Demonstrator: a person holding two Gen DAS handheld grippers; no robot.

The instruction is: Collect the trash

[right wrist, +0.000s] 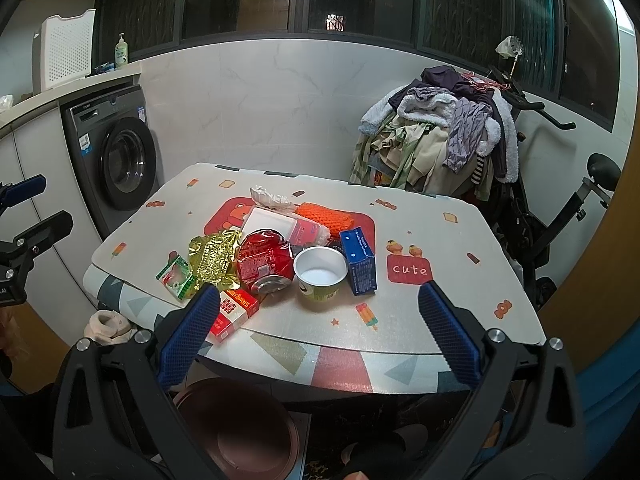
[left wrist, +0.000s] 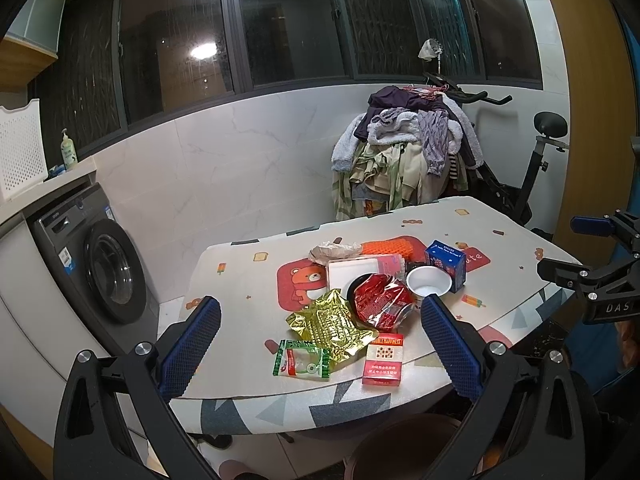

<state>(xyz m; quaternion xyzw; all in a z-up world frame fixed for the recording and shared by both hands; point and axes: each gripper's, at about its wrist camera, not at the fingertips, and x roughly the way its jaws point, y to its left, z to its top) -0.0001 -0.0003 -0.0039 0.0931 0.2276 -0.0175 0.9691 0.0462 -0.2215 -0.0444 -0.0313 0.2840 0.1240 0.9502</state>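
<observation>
A heap of trash lies on the table (left wrist: 248, 284): a crushed red can (left wrist: 380, 300) (right wrist: 264, 262), a gold foil wrapper (left wrist: 332, 326) (right wrist: 214, 258), a green-and-white packet (left wrist: 302, 360) (right wrist: 176, 276), a red cigarette box (left wrist: 383, 360) (right wrist: 236, 312), a white paper cup (left wrist: 429, 281) (right wrist: 320, 274), a blue carton (left wrist: 446, 261) (right wrist: 360, 260), a white foam tray (left wrist: 352, 272) (right wrist: 268, 220) and an orange mesh piece (left wrist: 386, 247) (right wrist: 326, 216). My left gripper (left wrist: 320, 312) hangs open over the near table edge. My right gripper (right wrist: 318, 300) is open too, nothing between its fingers.
A brown round bin (right wrist: 236, 428) (left wrist: 404, 444) stands on the floor below the table's front edge. A washing machine (left wrist: 96, 264) is at the left. A clothes-piled exercise bike (right wrist: 452, 140) stands behind the table. A crumpled plastic bag (right wrist: 272, 198) lies at the heap's back.
</observation>
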